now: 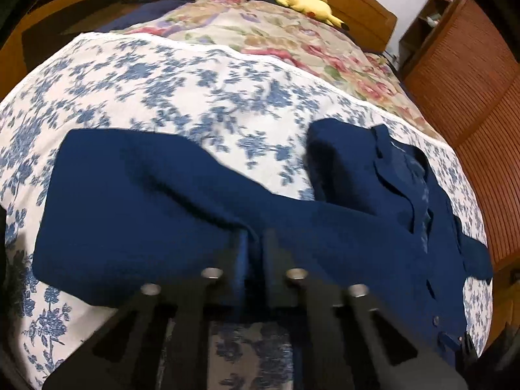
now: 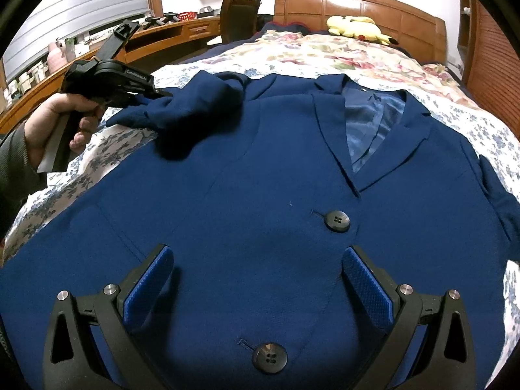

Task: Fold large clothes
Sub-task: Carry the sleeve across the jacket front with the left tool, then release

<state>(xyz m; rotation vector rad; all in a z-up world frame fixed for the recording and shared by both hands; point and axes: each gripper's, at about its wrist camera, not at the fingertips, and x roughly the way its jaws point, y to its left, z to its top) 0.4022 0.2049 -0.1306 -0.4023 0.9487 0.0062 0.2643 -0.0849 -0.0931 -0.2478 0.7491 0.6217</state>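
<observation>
Navy wool jacket (image 2: 247, 195) flat on bed, front up, buttoned. Right gripper (image 2: 256, 279) hovers over hem, jaws wide, nothing between. Left gripper (image 1: 252, 253) clamped tight on sleeve (image 1: 136, 195) fabric. Risk: pinch looks shallow, sleeve may slip mid-fold; bunched cloth could crease. Blue floral coverlet (image 1: 162, 91) soft, may drag. Beyond: rose quilt (image 2: 325, 52), yellow plush (image 2: 357, 29), wood headboard (image 2: 357, 3), desk (image 2: 182, 32).

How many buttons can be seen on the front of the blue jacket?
2: upper button near the lapel's base; lower button between the right gripper's open fingers. More may be hidden.
</observation>
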